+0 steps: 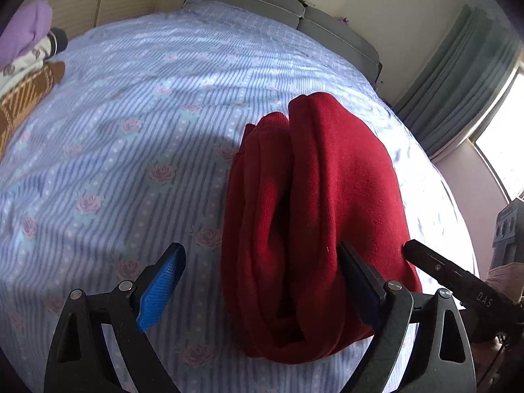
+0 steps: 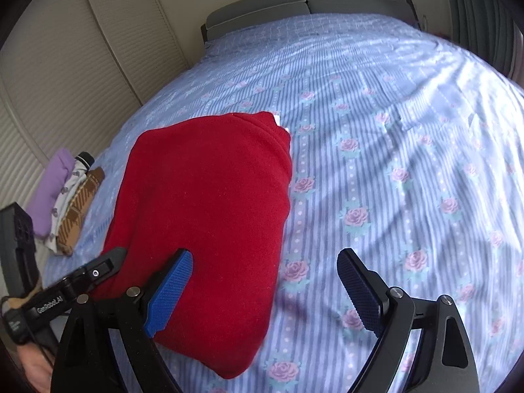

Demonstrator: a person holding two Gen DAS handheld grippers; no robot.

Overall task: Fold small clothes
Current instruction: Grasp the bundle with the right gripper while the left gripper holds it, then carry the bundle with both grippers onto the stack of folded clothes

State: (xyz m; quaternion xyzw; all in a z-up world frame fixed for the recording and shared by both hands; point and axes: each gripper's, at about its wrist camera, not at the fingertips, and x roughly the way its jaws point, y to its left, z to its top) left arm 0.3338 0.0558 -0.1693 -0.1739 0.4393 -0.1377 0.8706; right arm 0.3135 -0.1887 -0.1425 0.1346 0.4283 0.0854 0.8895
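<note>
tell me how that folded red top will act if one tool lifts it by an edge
The red top is soft fleecy cloth, so it would probably sag and flop rather than hold its shape. The left wrist view shows loose stacked layers along its side, so the fold would likely fall open. It looks thick yet light, and should drag on the bedsheet rather than slide.

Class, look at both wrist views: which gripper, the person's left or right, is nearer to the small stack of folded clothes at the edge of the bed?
Left. The left gripper lies between the red garment and the stack of folded clothes; the right gripper sits beyond the garment's far side.
</note>
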